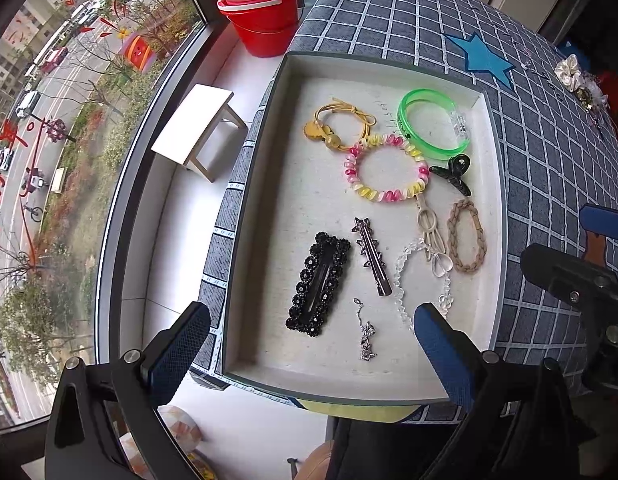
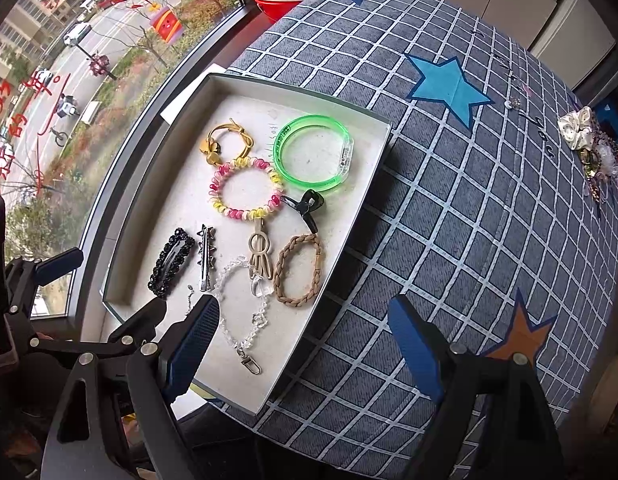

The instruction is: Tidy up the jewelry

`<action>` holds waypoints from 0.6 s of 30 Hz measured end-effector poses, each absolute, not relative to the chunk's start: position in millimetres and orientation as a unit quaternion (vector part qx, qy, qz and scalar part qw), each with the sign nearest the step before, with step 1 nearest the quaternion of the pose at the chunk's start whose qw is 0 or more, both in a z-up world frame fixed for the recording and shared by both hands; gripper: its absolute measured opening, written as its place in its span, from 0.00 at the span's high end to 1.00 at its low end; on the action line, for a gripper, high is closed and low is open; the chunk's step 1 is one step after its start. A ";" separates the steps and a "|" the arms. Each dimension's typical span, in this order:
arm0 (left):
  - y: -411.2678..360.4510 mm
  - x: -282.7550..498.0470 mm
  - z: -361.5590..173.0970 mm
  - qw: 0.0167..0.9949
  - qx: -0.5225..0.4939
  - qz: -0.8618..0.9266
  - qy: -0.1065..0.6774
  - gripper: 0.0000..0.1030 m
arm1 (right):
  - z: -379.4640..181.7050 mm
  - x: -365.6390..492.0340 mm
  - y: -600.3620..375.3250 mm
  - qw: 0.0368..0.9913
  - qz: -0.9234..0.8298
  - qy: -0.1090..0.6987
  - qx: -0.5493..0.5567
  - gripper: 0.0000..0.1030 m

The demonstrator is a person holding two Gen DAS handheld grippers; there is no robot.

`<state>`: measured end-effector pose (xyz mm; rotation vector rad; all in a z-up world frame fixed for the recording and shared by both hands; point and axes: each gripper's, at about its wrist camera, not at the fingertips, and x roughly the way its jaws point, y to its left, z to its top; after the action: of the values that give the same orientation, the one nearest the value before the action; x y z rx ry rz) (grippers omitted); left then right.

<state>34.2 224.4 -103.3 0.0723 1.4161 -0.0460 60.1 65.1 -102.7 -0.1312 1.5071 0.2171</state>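
1. Tray: a shallow white-lined tray lies on the counter, which is covered in a grey checked cloth with star patches. The tray sits at the counter edge nearest the window.
2. Far end of tray: a green bangle, a yellow hair tie and a pink-and-yellow spiral hair tie. The spiral tie touches the bangle and the yellow tie.
3. Middle of tray: a small black claw clip just beside the spiral tie, a beige clip and a braided tan hair tie.
4. Near end of tray: a black beaded snap clip, a spiked metal clip, a clear bead chain and a small silver chain.
5. A further heap of jewelry lies on the cloth at the far side, well apart from the tray.
6. Left tongs: jaws wide, empty, above the tray's near end.
7. Right tongs: jaws wide, empty, straddling the tray's long edge over the cloth.
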 end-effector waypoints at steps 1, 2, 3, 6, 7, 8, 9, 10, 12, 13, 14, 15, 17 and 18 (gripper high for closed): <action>224.5 33.8 -103.0 0.759 0.033 -0.020 0.650 0.00 | -102.7 60.1 65.1 0.722 0.098 0.682 -0.059 0.15; 224.7 33.4 -102.8 0.759 0.033 -0.020 0.650 0.00 | -102.6 60.1 65.2 0.722 0.098 0.683 -0.059 0.15; 224.8 33.0 -102.5 0.759 0.034 -0.020 0.650 0.00 | -102.6 60.0 65.3 0.722 0.098 0.683 -0.059 0.15; 225.0 32.6 -102.3 0.759 0.034 -0.018 0.650 0.00 | -102.7 60.1 65.4 0.722 0.098 0.682 -0.059 0.15; 225.0 32.7 -102.3 0.759 0.035 -0.018 0.650 0.00 | -102.8 60.1 65.5 0.722 0.098 0.683 -0.059 0.15; 225.2 32.6 -102.3 0.759 0.035 -0.018 0.650 0.00 | -102.7 60.0 65.4 0.722 0.098 0.683 -0.060 0.15; 225.4 32.6 -102.4 0.759 0.035 -0.017 0.650 0.00 | -102.6 60.0 65.4 0.722 0.098 0.682 -0.059 0.15; 225.4 32.7 -102.4 0.759 0.035 -0.018 0.650 0.00 | -102.6 60.0 65.4 0.722 0.098 0.682 -0.059 0.15; 225.4 32.7 -102.4 0.759 0.035 -0.017 0.650 0.00 | -102.8 59.9 65.4 0.722 0.098 0.682 -0.060 0.15; 225.7 32.6 -102.5 0.759 0.036 -0.017 0.650 0.00 | -102.4 60.0 65.7 0.722 0.098 0.682 -0.060 0.15; 226.0 32.5 -102.6 0.759 0.035 -0.017 0.650 0.00 | -102.4 60.0 65.7 0.722 0.098 0.682 -0.060 0.15; 226.3 32.3 -102.7 0.759 0.036 -0.016 0.650 0.00 | -102.4 60.1 65.9 0.722 0.098 0.682 -0.060 0.15; 226.2 32.2 -102.7 0.759 0.035 -0.016 0.650 0.00 | -102.5 60.0 65.8 0.722 0.099 0.682 -0.060 0.15; 226.3 32.2 -102.7 0.759 0.036 -0.016 0.650 0.00 | -102.5 59.9 65.9 0.722 0.099 0.682 -0.060 0.15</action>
<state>32.2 226.3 -102.7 0.0774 1.4157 -0.0340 59.9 65.9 -102.5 -0.1336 1.5070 0.2179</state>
